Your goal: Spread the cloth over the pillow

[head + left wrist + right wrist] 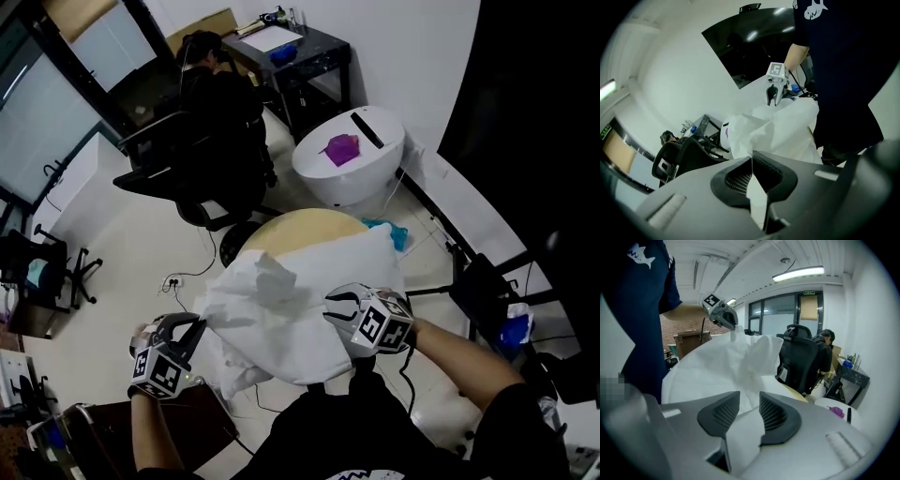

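flooring [141,244] of a pale shade surrounds the pillow [370,253], which lies on a round tan worktop [300,223] whose rim shows just beyond the pillow. white cloth [267,305] is bunched over the pillow's near and left part, crumpled at the middle, with one end hanging off the pillow's left side. left tool [195,326], left of the pillow, has its jaws pressed together on a corner of the cloth. right tool [339,306] sits at the pillow's near right edge, jaws spread, white fabric lying in the gap. beyond the pillow stand a black office chair [202,155] with a person in dark clothes, a white rounded tub [352,173] bearing a purple thing [341,148], and further off a dark table [309,56] against a white wall [403,56]. glazed partitions [56,112] run far left of the pillow.
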`<state>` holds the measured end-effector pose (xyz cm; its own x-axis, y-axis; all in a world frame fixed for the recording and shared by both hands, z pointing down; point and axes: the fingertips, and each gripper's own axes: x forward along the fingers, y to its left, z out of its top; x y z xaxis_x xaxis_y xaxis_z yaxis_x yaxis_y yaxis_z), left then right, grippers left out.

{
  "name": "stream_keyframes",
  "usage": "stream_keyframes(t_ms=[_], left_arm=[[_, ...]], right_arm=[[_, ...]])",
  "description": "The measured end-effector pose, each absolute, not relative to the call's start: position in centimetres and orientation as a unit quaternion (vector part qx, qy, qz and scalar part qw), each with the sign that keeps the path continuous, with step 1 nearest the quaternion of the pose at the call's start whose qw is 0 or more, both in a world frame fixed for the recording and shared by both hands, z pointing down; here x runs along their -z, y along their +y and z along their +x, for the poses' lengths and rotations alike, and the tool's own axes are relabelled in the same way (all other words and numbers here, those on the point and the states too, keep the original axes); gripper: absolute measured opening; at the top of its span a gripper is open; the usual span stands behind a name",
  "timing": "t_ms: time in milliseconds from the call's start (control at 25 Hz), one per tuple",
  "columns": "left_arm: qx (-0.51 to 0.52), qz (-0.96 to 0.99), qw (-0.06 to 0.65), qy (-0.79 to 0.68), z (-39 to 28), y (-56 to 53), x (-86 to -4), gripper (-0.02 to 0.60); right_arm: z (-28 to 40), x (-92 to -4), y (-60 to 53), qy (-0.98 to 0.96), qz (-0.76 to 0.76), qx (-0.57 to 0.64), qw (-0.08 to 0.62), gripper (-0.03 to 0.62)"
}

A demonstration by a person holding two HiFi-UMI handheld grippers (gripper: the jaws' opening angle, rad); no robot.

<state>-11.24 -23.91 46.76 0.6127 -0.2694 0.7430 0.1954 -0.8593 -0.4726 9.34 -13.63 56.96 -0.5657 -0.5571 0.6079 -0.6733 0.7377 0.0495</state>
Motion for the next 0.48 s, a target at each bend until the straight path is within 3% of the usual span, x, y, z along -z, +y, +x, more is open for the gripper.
stream_keyframes(t_ms=[480], left_arm=[[0.463, -0.853, 0.241, 0.026, -14.0, -24.3, -50.0, 0.0]], right_arm=[[7.2, -62.3, -16.7, -0.843, 0.319, -0.082, 0.425, 0.15]])
